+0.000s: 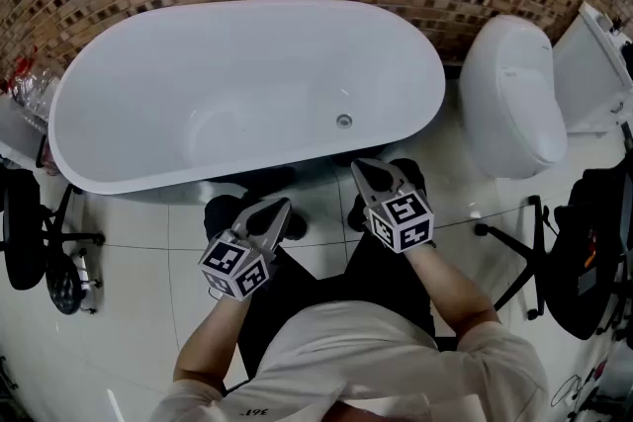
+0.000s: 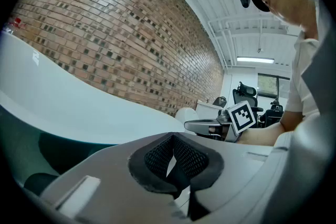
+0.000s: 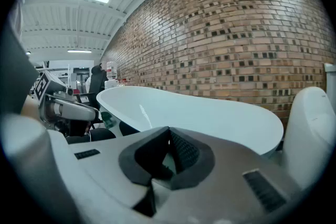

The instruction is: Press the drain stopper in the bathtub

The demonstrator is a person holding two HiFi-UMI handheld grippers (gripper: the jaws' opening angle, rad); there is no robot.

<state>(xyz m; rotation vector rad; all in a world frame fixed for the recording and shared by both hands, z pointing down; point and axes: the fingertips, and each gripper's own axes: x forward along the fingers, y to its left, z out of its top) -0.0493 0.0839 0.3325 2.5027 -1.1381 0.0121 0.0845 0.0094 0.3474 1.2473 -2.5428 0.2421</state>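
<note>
A white oval bathtub [image 1: 129,64] stands against the brick wall, with a small round metal drain stopper [image 1: 344,121] on its floor right of the middle. My left gripper [image 1: 280,207] and my right gripper [image 1: 362,169] hover outside the tub's near rim, above my legs. Both have their jaws together with nothing between them. In the left gripper view the tub's outer wall [image 2: 79,107] rises to the left, and the right gripper [image 2: 190,124] shows across from it. In the right gripper view the tub [image 3: 210,113] lies just ahead.
A white toilet [image 1: 514,99] with its tank [image 1: 593,69] stands right of the tub. Black office chairs [image 1: 30,232] [image 1: 588,252] sit at both sides on the glossy white tile floor. A clear bottle [image 1: 25,84] rests at the far left.
</note>
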